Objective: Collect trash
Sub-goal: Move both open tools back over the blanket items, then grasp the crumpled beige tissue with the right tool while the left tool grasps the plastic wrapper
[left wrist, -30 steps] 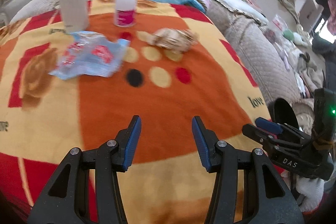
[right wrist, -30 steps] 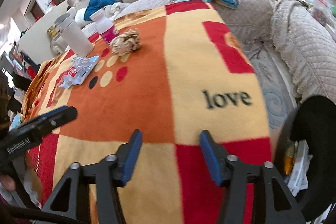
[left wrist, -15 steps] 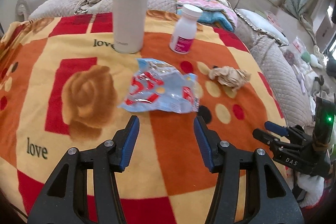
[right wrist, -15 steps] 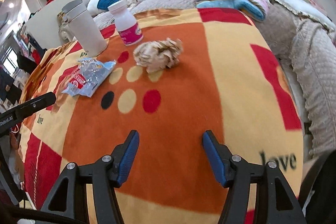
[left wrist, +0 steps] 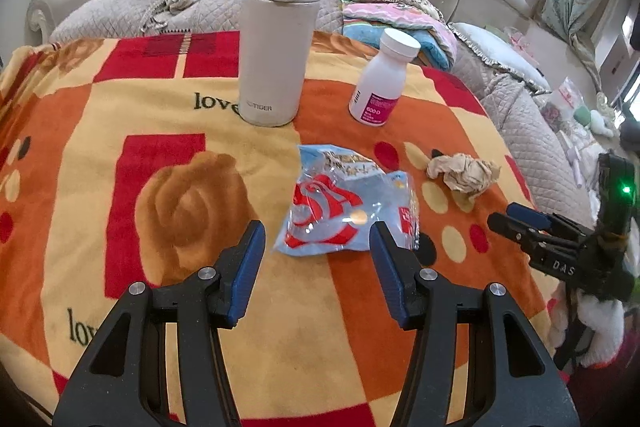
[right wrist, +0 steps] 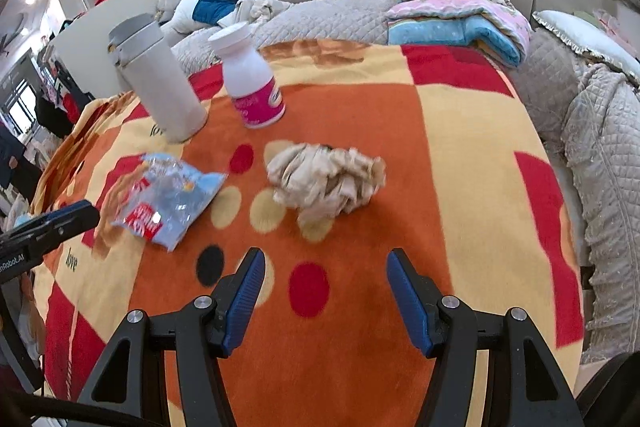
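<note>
The blue plastic wrapper (left wrist: 348, 211) is lying on the patterned blanket (left wrist: 120, 115), in front of the white thermos (left wrist: 276, 43), with the crumpled paper ball (left wrist: 464, 173) to its right. The left gripper (left wrist: 318, 241) is hovering spread over the wrapper's near edge, and the right gripper (right wrist: 324, 267) is hanging spread and empty just short of the paper ball.

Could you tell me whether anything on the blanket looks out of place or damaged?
Two things stand out: a crumpled blue plastic wrapper lying flat in the middle of the blanket, and a wadded ball of beige paper beside it. The thermos and white bottle stand upright, with nothing spilled.
</note>
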Demonstrator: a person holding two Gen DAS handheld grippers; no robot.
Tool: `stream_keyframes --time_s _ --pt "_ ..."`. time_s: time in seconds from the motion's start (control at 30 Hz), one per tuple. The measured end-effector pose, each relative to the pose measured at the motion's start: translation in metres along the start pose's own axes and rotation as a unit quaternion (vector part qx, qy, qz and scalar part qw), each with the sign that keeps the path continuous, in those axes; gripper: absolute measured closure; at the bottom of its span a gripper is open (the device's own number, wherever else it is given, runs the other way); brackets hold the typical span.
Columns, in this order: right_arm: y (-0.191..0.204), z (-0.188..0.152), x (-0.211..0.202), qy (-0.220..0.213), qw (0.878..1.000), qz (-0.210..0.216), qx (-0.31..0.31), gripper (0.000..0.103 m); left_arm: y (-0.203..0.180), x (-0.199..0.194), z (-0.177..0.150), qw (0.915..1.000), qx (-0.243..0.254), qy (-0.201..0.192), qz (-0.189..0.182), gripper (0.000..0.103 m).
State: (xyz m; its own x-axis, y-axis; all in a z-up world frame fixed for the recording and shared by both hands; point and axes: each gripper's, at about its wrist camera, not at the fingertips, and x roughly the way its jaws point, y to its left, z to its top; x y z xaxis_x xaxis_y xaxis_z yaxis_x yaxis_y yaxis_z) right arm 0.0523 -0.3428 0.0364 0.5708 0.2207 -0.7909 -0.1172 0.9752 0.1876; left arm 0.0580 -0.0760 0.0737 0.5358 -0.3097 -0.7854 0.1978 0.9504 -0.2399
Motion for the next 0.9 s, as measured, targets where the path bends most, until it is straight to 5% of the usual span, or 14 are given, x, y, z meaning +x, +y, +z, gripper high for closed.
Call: stream_keyframes --time_s 0.47,0.83,0.9 --pt "-0.005 0.04 0.025 -0.016 1.0 0.021 0.014 0.039 0.025 0.038 0.029 0.9972 -0.029 0.017 -0.066 0.044" --pt "0.004 0.043 0.056 -0.005 1.0 0.01 -0.007 0.039 0.006 0.07 0.025 0.996 -0.032 0.047 -0.069 0.044" --pt "0.003 0.041 0.058 -0.006 1.0 0.01 -0.006 0.047 0.005 0.071 0.022 0.9961 -0.041 0.04 -0.068 0.044"
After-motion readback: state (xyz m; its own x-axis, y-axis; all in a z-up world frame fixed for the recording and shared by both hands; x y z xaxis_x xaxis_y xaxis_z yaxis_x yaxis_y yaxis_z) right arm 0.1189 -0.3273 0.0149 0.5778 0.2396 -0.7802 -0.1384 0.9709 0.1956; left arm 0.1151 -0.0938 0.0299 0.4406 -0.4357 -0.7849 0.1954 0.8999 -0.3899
